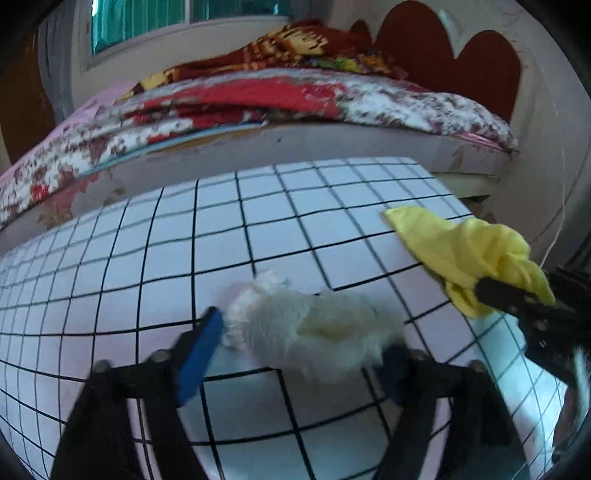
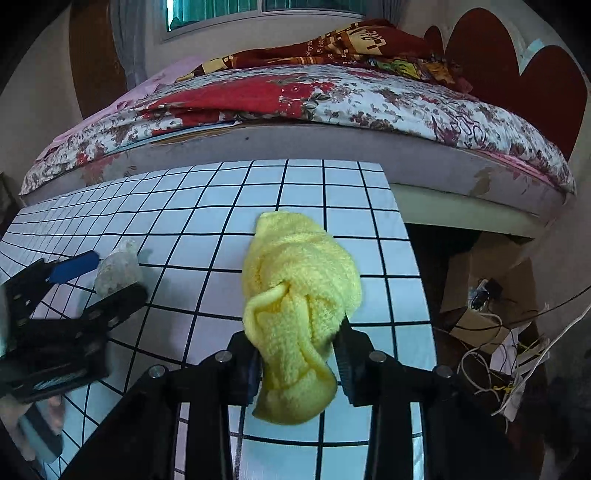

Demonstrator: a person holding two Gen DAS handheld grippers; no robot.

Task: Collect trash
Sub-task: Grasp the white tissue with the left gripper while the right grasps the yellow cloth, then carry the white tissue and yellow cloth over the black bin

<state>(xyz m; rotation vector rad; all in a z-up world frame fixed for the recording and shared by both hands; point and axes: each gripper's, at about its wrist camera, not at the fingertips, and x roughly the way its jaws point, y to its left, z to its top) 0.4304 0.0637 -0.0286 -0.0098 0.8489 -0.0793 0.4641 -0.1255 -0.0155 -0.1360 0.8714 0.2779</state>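
Observation:
A fluffy white wad (image 1: 310, 328) lies on the white table with a black grid (image 1: 147, 258). My left gripper (image 1: 299, 350) is shut on it, its blue pads (image 1: 201, 354) pressing from both sides. The right wrist view shows the same wad (image 2: 118, 267) caught between the left gripper's fingers (image 2: 74, 267). A crumpled yellow cloth (image 2: 295, 295) rests on the table (image 2: 184, 206) near its right edge. My right gripper (image 2: 299, 354) is shut on the cloth's near end. The yellow cloth (image 1: 469, 251) shows in the left wrist view too.
A bed with a floral quilt (image 2: 332, 99) and a red heart-shaped headboard (image 2: 517, 59) runs along the table's far edge. Right of the table, cardboard boxes (image 2: 487, 277) and loose cables (image 2: 491, 369) sit on the floor. A window (image 1: 147, 22) is behind the bed.

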